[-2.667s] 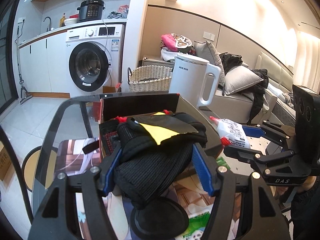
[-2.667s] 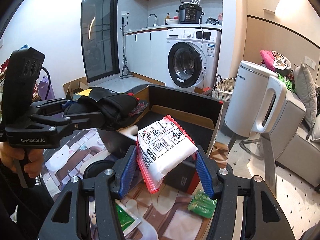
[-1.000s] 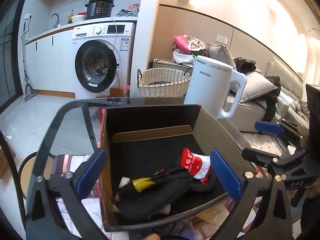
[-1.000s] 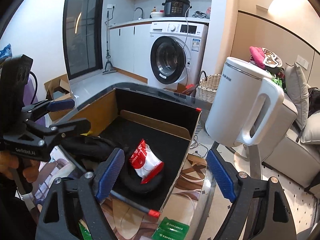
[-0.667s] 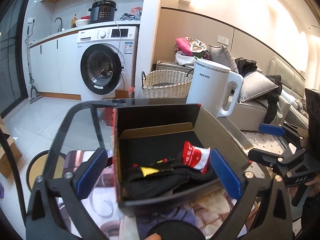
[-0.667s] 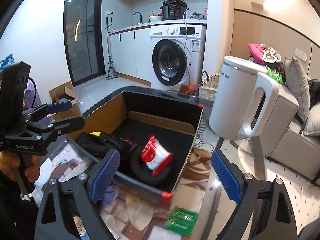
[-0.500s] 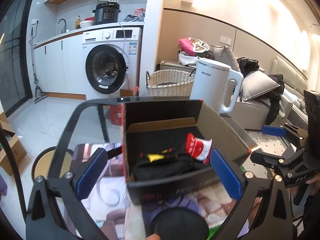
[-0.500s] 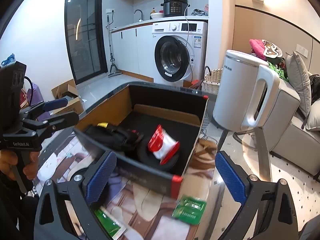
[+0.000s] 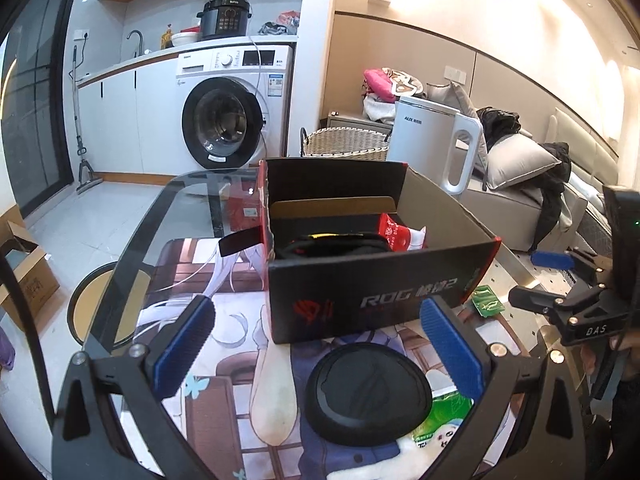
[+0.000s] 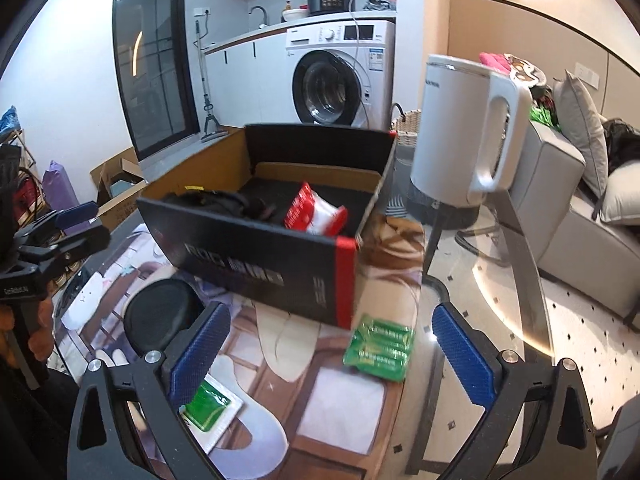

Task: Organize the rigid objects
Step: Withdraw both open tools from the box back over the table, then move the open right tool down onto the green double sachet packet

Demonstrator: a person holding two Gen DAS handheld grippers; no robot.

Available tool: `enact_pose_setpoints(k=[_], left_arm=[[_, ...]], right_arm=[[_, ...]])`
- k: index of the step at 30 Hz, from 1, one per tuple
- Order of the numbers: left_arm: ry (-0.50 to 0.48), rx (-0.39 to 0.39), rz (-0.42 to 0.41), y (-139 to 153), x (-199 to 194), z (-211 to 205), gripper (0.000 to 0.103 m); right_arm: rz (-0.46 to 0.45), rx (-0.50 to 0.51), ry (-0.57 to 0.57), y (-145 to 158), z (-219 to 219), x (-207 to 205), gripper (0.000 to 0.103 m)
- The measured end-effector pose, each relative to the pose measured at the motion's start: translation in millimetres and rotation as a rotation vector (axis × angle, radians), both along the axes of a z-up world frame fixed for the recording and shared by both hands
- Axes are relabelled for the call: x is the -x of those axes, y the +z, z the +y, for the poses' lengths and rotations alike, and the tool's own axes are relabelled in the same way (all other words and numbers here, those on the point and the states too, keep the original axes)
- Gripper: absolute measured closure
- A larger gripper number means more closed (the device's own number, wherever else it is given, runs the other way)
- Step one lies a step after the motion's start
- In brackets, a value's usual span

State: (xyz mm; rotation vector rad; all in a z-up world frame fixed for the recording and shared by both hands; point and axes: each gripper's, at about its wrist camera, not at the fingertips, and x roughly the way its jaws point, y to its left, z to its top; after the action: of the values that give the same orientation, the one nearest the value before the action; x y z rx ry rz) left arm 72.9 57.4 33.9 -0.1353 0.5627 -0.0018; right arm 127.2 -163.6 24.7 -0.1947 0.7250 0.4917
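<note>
At the bottom of the left wrist view, the left gripper (image 9: 316,344) stands wide apart with nothing between its 2 blue pads. In the gap lies a round black disc (image 9: 368,394), resting on the printed table mat (image 9: 224,364) and touched by neither pad. At the bottom of the right wrist view, the right gripper (image 10: 332,354) has just been spreading and now gapes at its widest, also with nothing in it; a green packet (image 10: 379,347) lies on the mat between its pads, and a second green sachet (image 10: 210,404) sits just beside the left pad. Above both grippers, at the centre of each frame, stands an open black cardboard box (image 9: 380,300) with red corners. Inside it rest a black padded item (image 10: 224,202) and a red and white pouch (image 10: 314,210), side by side on the box floor. To the right of the box a white electric kettle (image 10: 460,128) stands upright. A washing machine (image 9: 236,108) fills the upper middle background, and a wicker basket (image 9: 344,144) sits to its right.
</note>
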Motion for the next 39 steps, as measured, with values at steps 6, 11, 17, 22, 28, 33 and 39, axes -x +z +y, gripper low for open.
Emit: enact_pose_setpoints(k=[6, 11, 17, 22, 28, 33, 39], left_arm=[[-0.003, 0.041, 0.016, -11.7, 0.1, 4.4, 0.000], [0.003, 0.034, 0.052, -22.5, -4.7, 4.2, 0.000], [0.000, 0.040, 0.130, -38.2, -12.2, 4.1, 0.000], [-0.015, 0.032, 0.146, -41.3, -13.6, 0.4, 0.000], [-0.019, 0.048, 0.148, -41.3, -13.3, 2.8, 0.000], [-0.027, 0.039, 0.153, -41.9, -13.9, 0.3, 0.000], [-0.037, 0.036, 0.157, -42.2, -14.7, -1.9, 0.000]], right_arm=[[0.046, -0.010, -0.046, -30.2, -11.4, -5.7, 0.001], [0.079, 0.025, -0.101, -46.9, -21.4, -19.3, 0.001], [0.145, 0.044, -0.147, -62.7, -32.5, -33.7, 0.001], [0.169, 0.054, -0.161, -68.0, -31.9, -42.2, 0.001], [0.170, 0.073, -0.160, -69.0, -26.2, -51.7, 0.001], [0.178, 0.088, -0.158, -73.7, -22.5, -59.7, 0.010], [0.175, 0.085, -0.149, -72.9, -21.9, -59.0, 0.022]])
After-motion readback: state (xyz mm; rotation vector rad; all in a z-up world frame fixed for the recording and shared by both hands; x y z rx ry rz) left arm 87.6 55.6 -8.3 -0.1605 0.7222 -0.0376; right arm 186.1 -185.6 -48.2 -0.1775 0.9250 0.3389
